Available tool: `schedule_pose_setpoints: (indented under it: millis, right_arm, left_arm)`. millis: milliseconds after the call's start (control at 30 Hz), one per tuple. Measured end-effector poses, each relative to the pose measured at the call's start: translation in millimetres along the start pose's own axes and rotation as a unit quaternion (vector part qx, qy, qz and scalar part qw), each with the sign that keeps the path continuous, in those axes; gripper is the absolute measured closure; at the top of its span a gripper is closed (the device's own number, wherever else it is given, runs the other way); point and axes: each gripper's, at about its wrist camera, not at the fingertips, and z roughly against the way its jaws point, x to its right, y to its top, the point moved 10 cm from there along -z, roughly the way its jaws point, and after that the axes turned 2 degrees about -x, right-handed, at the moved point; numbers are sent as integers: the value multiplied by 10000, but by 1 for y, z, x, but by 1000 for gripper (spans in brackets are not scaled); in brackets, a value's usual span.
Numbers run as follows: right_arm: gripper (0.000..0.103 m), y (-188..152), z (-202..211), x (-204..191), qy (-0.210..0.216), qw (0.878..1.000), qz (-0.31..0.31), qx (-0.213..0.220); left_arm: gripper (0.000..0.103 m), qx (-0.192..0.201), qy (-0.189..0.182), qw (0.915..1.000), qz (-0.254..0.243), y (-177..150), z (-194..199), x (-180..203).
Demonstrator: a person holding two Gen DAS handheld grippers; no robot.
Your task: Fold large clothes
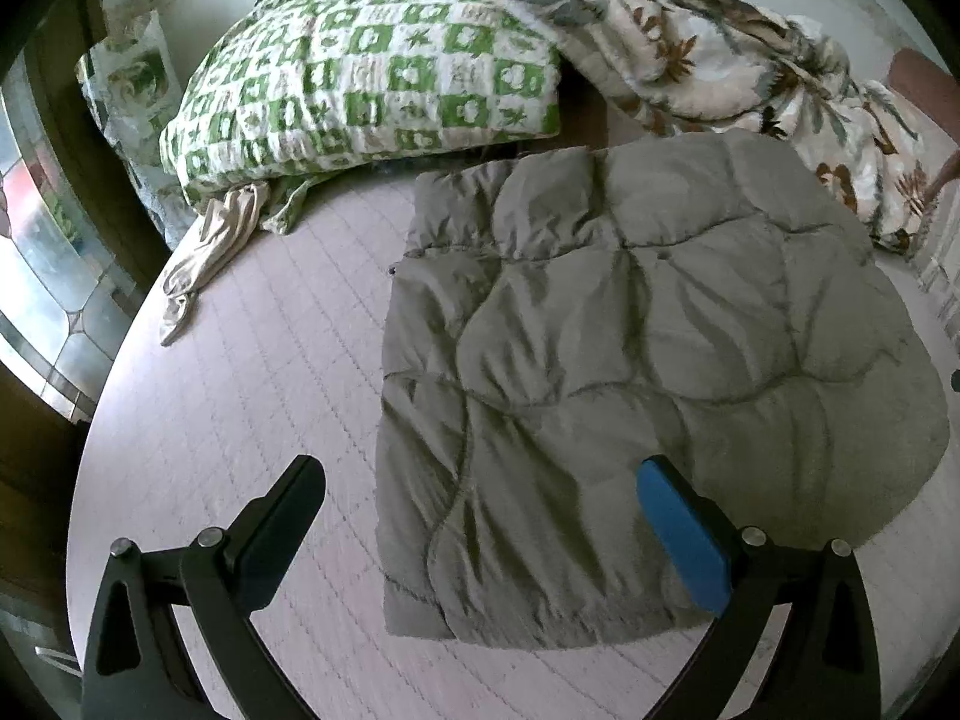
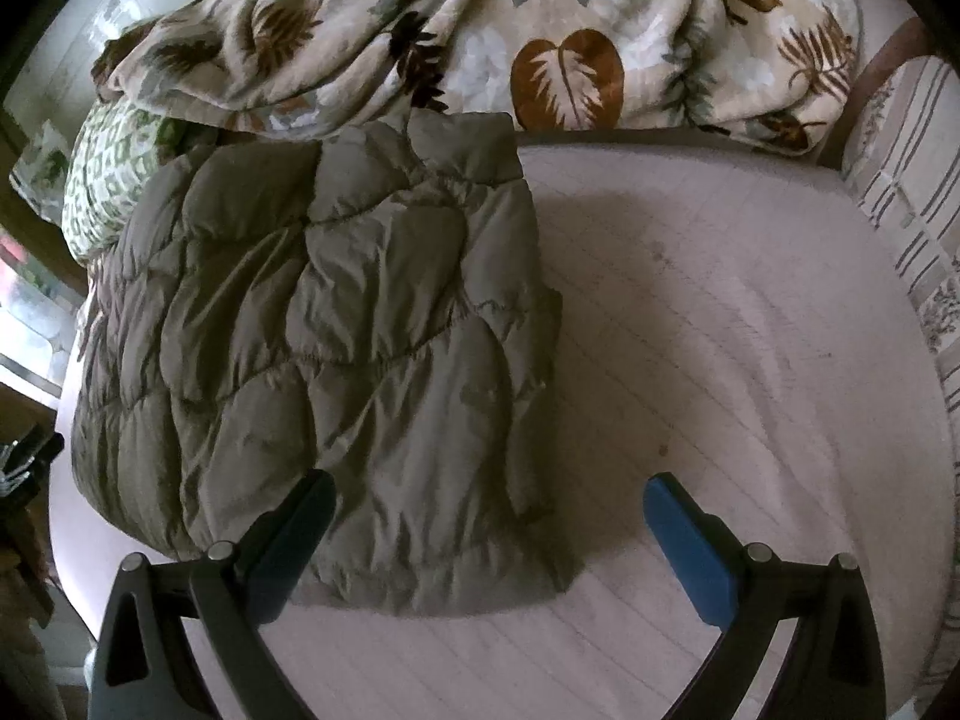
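1. The padded jacket (image 1: 630,372) lies flat on the bed (image 1: 240,396), already folded into a rough rectangle with the sleeves tucked out of sight. Its collar end points toward the green checked pillow (image 1: 372,78) and the leaf-print blanket (image 2: 480,30).
2. The left tool (image 1: 480,516) hangs above the jacket's near left edge, spread wide and holding nothing.
3. The right tool (image 2: 489,531) hangs above the jacket's near right corner, also spread wide and empty; its dark finger sits over the cloth, its blue one over bare mattress.
4. Judging by the shape, the side folds look done and the step in hand is the final halving, hem toward collar.
5. That move would call for both tools to drop onto the near hem, one at each corner, and pinch through all the puffy layers. They would then lift together and carry the edge evenly toward the collar, so the slippery filling does not slide apart.
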Motion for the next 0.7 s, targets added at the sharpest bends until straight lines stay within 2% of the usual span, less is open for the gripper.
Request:
schedule_pose_setpoints:
  millis: [167,433,700]
  right_arm:
    - [0,11,-13,0,2,10000,-52,-40]
    - [0,24,-26,-3,-42,9999,-8,-96]
    - [0,32,-38,-7,-53,9998,48,-201]
  left_arm:
    - [0,-111,-119,9996,246,5,-14,-8]
    - [0,-130,-101,9992,363,20,-26,-15]
    - [0,-331,-63,9978,562,29,-50,-25]
